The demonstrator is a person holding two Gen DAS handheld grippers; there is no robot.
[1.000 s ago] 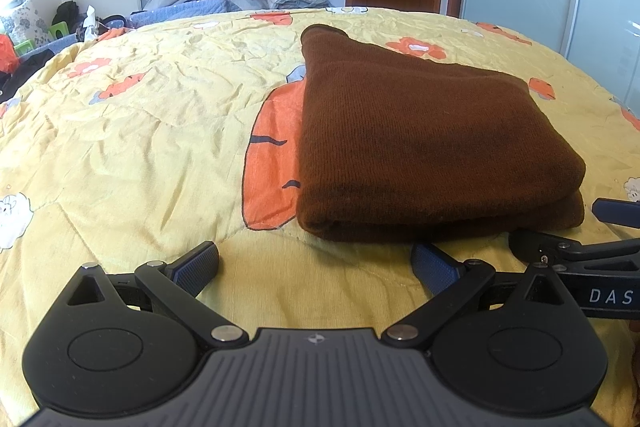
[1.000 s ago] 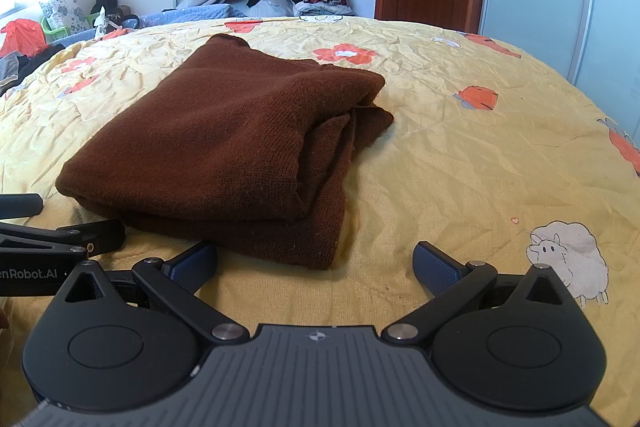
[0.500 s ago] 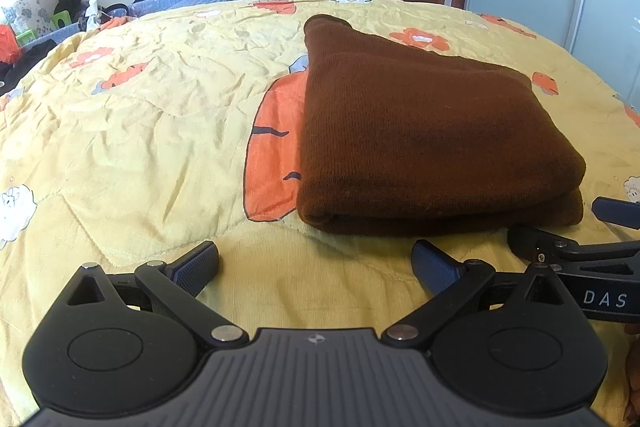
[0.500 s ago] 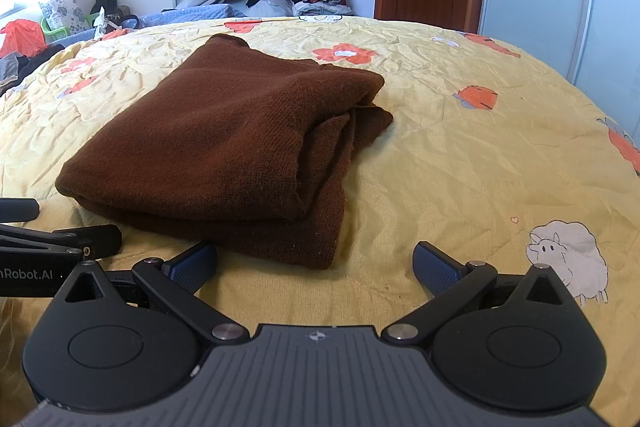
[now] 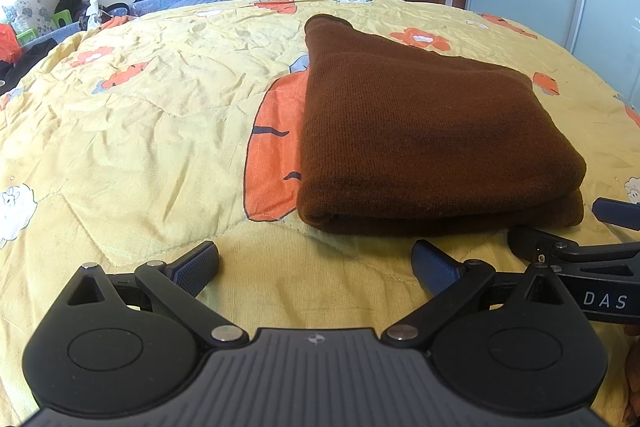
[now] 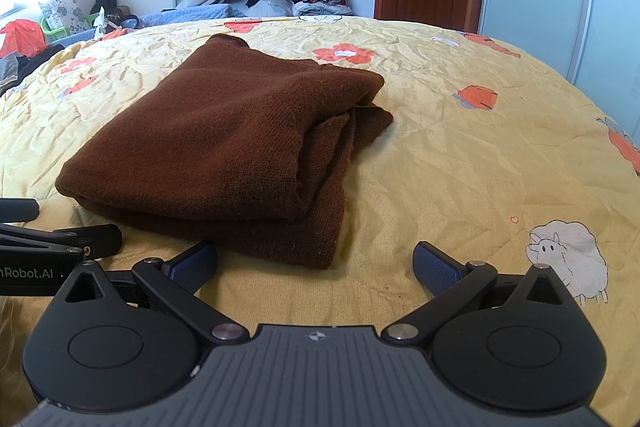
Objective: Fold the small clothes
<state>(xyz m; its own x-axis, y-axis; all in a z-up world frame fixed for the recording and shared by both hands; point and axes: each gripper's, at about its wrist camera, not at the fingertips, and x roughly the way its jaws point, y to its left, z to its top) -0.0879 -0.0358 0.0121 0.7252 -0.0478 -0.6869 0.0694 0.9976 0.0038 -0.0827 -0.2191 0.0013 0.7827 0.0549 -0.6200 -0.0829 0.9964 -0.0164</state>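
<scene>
Through my left camera, my left gripper [image 5: 316, 261] is spread wide with nothing in it, low over the quilt [image 5: 132, 131], and the folded brown sweater [image 5: 420, 131] lies just ahead at one o'clock, my other tool beside it at three. Through my right camera, my right gripper [image 6: 316, 261] is just as wide and empty, the sweater at eleven o'clock with loose edges bunched on its right. I judge the fold about done; next I would square those edges.
</scene>
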